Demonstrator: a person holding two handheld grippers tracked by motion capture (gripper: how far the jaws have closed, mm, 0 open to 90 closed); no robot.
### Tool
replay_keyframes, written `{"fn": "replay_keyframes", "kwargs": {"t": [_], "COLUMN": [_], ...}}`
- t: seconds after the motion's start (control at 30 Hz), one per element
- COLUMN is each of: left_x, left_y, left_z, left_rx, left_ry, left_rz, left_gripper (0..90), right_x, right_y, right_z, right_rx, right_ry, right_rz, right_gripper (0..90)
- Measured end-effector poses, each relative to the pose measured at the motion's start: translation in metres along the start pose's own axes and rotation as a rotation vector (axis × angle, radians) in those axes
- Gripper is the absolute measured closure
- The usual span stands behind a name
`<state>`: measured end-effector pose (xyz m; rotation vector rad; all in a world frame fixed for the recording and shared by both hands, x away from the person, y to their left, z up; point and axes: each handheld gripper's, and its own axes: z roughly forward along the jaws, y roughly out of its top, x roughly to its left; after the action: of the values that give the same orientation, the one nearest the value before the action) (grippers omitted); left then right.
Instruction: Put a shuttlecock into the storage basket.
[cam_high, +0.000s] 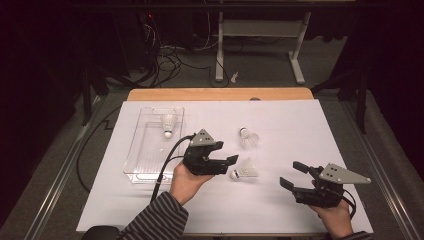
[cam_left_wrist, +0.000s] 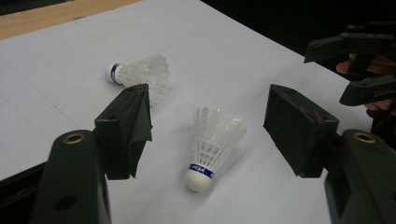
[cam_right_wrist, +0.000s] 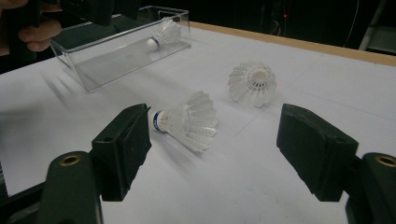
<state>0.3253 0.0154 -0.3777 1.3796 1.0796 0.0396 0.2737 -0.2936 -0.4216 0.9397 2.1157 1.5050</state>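
Two white shuttlecocks lie on the white table sheet (cam_high: 300, 125). The nearer shuttlecock (cam_high: 244, 171) (cam_left_wrist: 212, 144) (cam_right_wrist: 187, 119) has a blue band above its cork. The farther shuttlecock (cam_high: 248, 137) (cam_left_wrist: 140, 74) (cam_right_wrist: 253, 83) lies behind it. A third shuttlecock (cam_high: 169, 125) (cam_right_wrist: 163, 35) rests inside a clear plastic tray (cam_high: 148, 175) (cam_right_wrist: 112, 58). My left gripper (cam_high: 226, 152) (cam_left_wrist: 212, 114) is open, just left of the nearer shuttlecock and not touching it. My right gripper (cam_high: 291, 174) (cam_right_wrist: 215, 140) is open, to that shuttlecock's right, holding nothing.
The tray stands at the table's left, close behind my left hand (cam_high: 185, 182). A wooden table edge (cam_high: 220, 94) runs along the back. Beyond it are cables and a white desk frame (cam_high: 260, 45) on the floor. Metal rails (cam_high: 60, 170) flank the table.
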Motion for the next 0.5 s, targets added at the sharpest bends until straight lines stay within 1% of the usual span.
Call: {"fn": "replay_keyframes", "kwargs": {"t": [0.13,0.3,0.5], "left_x": [-0.002,-0.006,-0.008], "left_y": [0.0,-0.001,-0.003], "left_z": [0.004,0.01,0.017], "left_rx": [0.008,0.012,0.031], "left_ry": [0.001,-0.008,-0.014], "left_rz": [0.004,0.008,0.017], "left_gripper": [33.0,33.0,33.1], "right_x": [0.0,0.0,0.0], "right_y": [0.0,0.0,0.0], "right_z": [0.0,0.0,0.0], "right_rx": [0.0,-0.001,0.0], "right_ry": [0.001,0.002,0.0], "right_rz": [-0.001,-0.002,0.003], "right_gripper": [26.4,26.4,26.5]}}
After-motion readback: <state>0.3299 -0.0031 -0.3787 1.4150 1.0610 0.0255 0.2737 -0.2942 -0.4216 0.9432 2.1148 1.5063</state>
